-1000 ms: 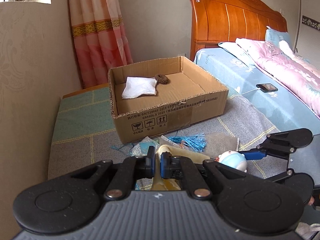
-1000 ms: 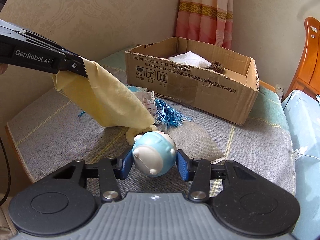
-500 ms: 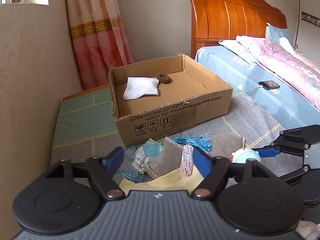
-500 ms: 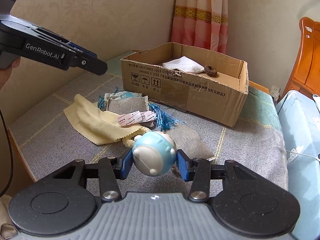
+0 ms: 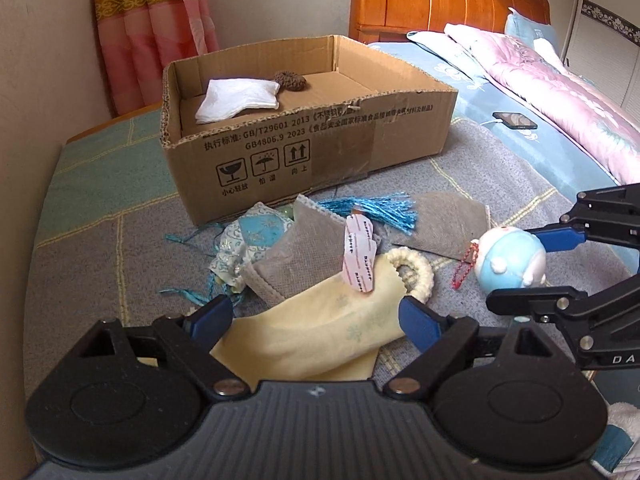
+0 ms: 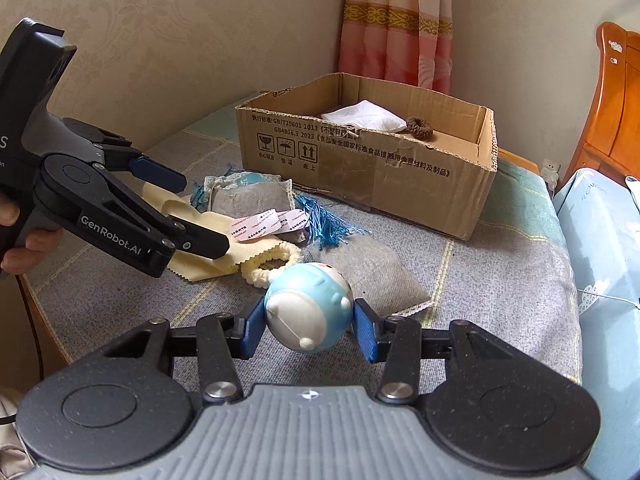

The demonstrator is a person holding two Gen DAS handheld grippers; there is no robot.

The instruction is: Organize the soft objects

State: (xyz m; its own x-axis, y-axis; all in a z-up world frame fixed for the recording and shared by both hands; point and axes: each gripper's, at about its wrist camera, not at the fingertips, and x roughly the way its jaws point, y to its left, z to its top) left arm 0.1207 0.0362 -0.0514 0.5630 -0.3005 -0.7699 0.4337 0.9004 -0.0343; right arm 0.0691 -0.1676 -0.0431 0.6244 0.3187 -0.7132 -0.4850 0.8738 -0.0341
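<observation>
My left gripper (image 5: 316, 316) is open and empty above a yellow cloth (image 5: 320, 332) that lies on the grey mat; it also shows in the right wrist view (image 6: 192, 208). My right gripper (image 6: 308, 328) is shut on a blue-and-white round toy (image 6: 306, 310), also in the left wrist view (image 5: 510, 260). Around the cloth lie a cream scrunchie (image 5: 416, 270), grey pouches (image 5: 296, 256), a blue tassel (image 5: 372, 210) and pink-printed patches (image 5: 358, 256). The cardboard box (image 5: 304, 148) behind holds a white cloth (image 5: 240, 98) and a brown scrunchie (image 5: 290, 80).
The mat (image 5: 100, 248) covers a low wooden table against the wall on the left. A bed (image 5: 540, 92) with a pink quilt and a phone (image 5: 514, 120) lies to the right. A pink curtain (image 5: 152, 28) hangs behind the box.
My left gripper opened and let go of the yellow cloth, which dropped onto the mat; the gripper then came down closer over it. My right gripper kept holding the toy.
</observation>
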